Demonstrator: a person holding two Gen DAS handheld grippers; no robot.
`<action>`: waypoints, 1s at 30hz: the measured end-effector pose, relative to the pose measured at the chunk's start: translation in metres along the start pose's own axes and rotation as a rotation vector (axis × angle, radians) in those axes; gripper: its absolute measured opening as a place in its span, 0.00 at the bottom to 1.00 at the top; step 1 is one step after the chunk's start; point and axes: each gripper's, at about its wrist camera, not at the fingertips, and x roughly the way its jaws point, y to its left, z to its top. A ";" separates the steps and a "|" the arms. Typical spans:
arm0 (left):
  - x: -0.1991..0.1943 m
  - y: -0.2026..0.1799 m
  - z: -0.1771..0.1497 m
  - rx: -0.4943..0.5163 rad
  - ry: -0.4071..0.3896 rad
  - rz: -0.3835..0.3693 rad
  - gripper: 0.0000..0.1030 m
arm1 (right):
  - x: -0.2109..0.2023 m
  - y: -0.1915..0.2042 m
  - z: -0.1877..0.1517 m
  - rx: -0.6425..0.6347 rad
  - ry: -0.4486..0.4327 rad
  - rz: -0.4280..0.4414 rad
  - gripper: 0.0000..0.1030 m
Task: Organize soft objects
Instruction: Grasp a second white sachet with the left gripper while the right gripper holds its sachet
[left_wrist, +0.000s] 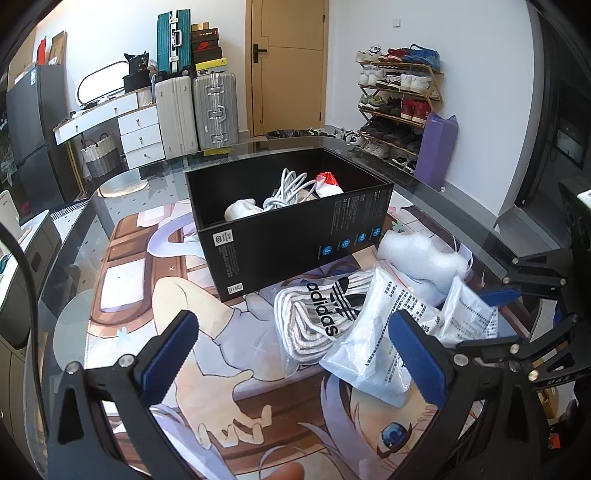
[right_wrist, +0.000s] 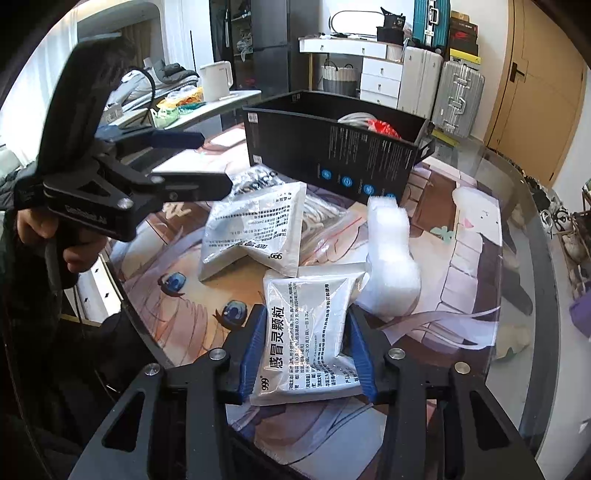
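STEP: we bag-load | right gripper (right_wrist: 306, 354): clamped on medicine sachet (right_wrist: 306, 332), long axis along fingers | black box (right_wrist: 332, 147): ahead, beyond sachet | left gripper (left_wrist: 295, 354): wide, empty, farther from sachet

Right gripper (right_wrist: 307, 352) clamped (left gripper (left_wrist: 291, 345) agape)

White walls (left_wrist: 461, 55) enclose a wooden door (left_wrist: 290, 66) at the far side, suitcases (left_wrist: 195, 110) to its left, a shoe rack (left_wrist: 400, 99) right.
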 end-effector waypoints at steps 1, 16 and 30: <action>0.000 -0.001 0.000 0.001 0.001 -0.003 1.00 | -0.005 0.001 0.000 0.000 -0.010 0.003 0.43; 0.008 -0.044 -0.011 0.225 0.040 -0.070 1.00 | -0.037 -0.014 0.002 0.025 -0.085 -0.041 0.43; 0.008 -0.061 -0.017 0.349 0.034 -0.008 0.47 | -0.034 -0.013 0.001 0.027 -0.082 -0.033 0.43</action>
